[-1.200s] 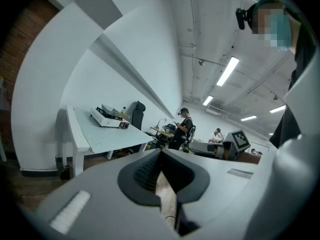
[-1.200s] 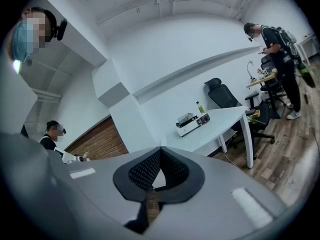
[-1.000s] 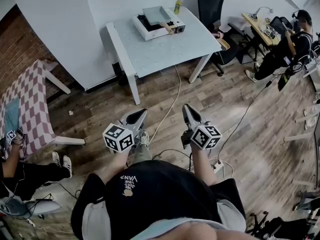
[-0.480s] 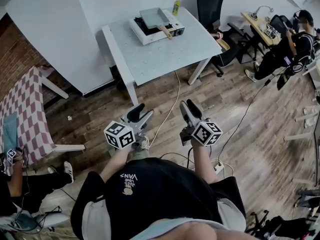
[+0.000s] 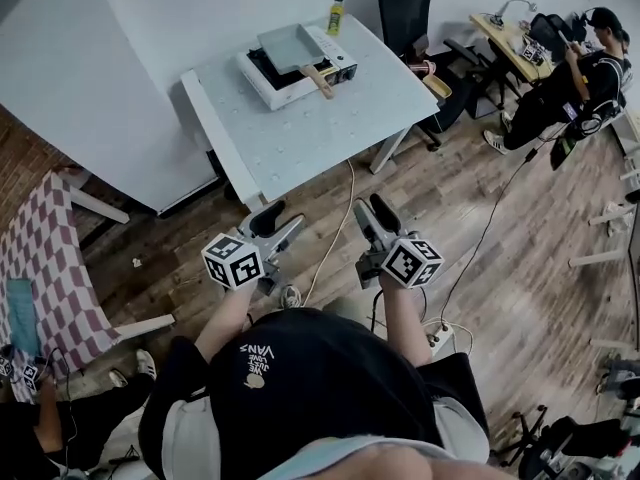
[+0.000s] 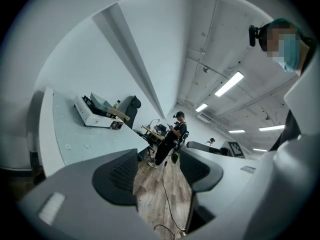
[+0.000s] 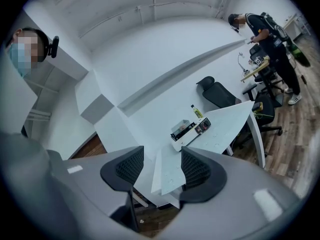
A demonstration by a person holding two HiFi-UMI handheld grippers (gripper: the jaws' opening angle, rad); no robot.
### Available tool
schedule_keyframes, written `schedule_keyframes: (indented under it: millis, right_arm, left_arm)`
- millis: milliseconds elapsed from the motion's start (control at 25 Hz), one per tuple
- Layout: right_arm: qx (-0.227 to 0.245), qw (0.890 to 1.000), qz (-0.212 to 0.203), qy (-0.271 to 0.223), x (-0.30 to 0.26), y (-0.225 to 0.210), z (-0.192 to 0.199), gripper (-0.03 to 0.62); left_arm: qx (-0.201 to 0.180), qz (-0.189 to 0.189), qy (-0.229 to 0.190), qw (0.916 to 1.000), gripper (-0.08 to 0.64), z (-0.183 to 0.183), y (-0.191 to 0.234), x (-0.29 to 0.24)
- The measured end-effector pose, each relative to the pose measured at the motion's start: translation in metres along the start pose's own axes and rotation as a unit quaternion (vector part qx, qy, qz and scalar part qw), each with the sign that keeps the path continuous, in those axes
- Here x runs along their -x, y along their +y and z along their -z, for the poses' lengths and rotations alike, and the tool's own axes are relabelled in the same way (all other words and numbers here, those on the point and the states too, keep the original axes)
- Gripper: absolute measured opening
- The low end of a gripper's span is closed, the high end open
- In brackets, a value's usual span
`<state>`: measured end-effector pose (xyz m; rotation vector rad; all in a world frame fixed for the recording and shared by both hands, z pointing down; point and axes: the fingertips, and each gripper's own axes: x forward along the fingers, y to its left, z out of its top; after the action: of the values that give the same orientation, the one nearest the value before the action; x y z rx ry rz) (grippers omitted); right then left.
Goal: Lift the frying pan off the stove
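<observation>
A grey rectangular frying pan (image 5: 289, 44) with a wooden handle (image 5: 319, 80) rests on a white portable stove (image 5: 268, 78) at the far end of the pale table (image 5: 300, 133). The stove (image 6: 94, 115) also shows far off in the left gripper view, and small as the stove (image 7: 186, 132) in the right gripper view. My left gripper (image 5: 279, 222) and right gripper (image 5: 369, 207) hang over the wooden floor, well short of the table. The jaws of both are opening, with nothing between them. The left gripper (image 6: 157, 170) and right gripper (image 7: 162, 167) show only bare ribbed pads.
A yellow-capped bottle (image 5: 337, 14) stands behind the stove. A black office chair (image 5: 405, 8) and a person (image 5: 570, 78) at a desk are to the right. A checkered table (image 5: 45, 268) stands at the left. Cables (image 5: 330, 238) run across the floor.
Both grippers went from shut to open. The table and stove have come nearer and shifted left in the head view as the person stepped forward.
</observation>
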<state>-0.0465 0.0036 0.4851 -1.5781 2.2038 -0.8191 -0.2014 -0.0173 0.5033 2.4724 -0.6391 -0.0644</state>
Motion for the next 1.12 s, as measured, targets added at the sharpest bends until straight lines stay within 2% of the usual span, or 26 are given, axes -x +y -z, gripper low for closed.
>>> schedule_keyframes:
  millis: [240, 560, 800, 1120]
  right_arm:
    - [0.009, 1.0, 0.001, 0.027, -0.01, -0.036, -0.018, 0.224]
    - [0.024, 0.992, -0.064, 0.107, -0.039, -0.096, -0.055, 0.224]
    - [0.037, 0.979, -0.124, 0.156, -0.054, -0.126, -0.079, 0.224]
    - [0.052, 0.963, -0.177, 0.195, -0.07, -0.143, -0.085, 0.224]
  left_arm:
    - [0.027, -0.005, -0.008, 0.9996, 0.242, -0.011, 0.005, -0.049]
    - [0.054, -0.066, -0.063, 0.9943, 0.252, -0.021, -0.001, -0.118]
    - [0.074, -0.121, -0.11, 0.9837, 0.253, -0.017, -0.009, -0.155]
    - [0.088, -0.177, -0.149, 0.9689, 0.253, -0.011, -0.01, -0.164]
